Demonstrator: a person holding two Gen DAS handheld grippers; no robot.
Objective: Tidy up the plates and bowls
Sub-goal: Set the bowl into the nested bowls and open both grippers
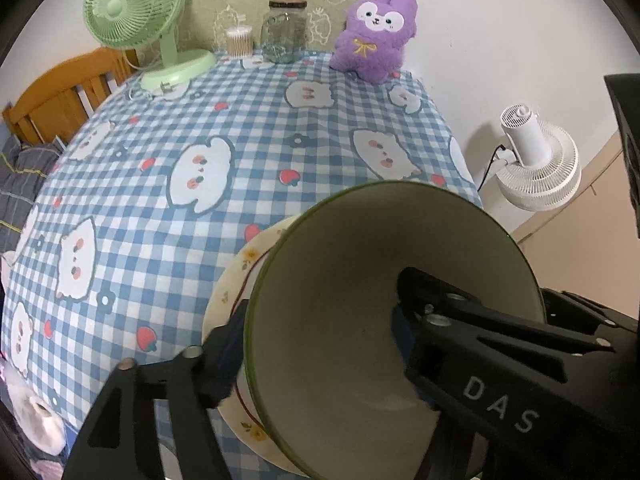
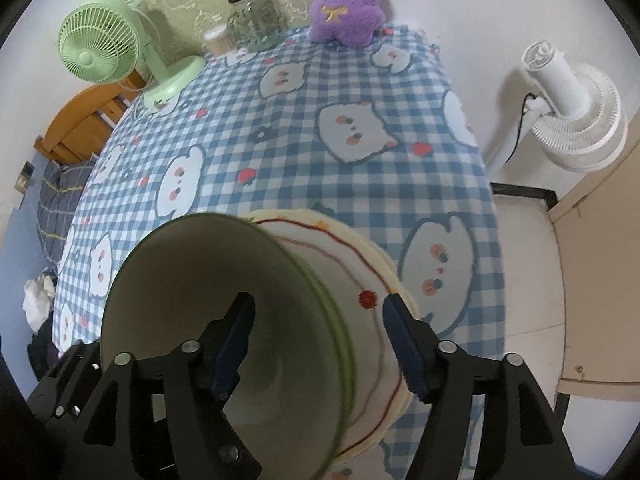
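Bowl (image 1: 360, 320) as landmark: a pale, green-rimmed one sits inside a cream plate (image 1: 236, 280) with a red line and small flowers, at the near edge of the counter (image 1: 240, 140) with its blue checked cloth. Far left of the bowl, at the back, stands a green fan (image 1: 136, 12); then a glass jar (image 1: 285, 30) and a purple plush toy (image 1: 374, 34) behind it. The left claw (image 1: 316, 344) straddles the bowl's left wall, one finger outside, one inside, jaws spread and pads off the rim. The right claw (image 2: 316, 332) straddles the bowl's right wall the same way, jaws likewise parted and gripping nothing. Right of the bowl, off the counter, a white fan (image 2: 572, 112) stands by the wall.
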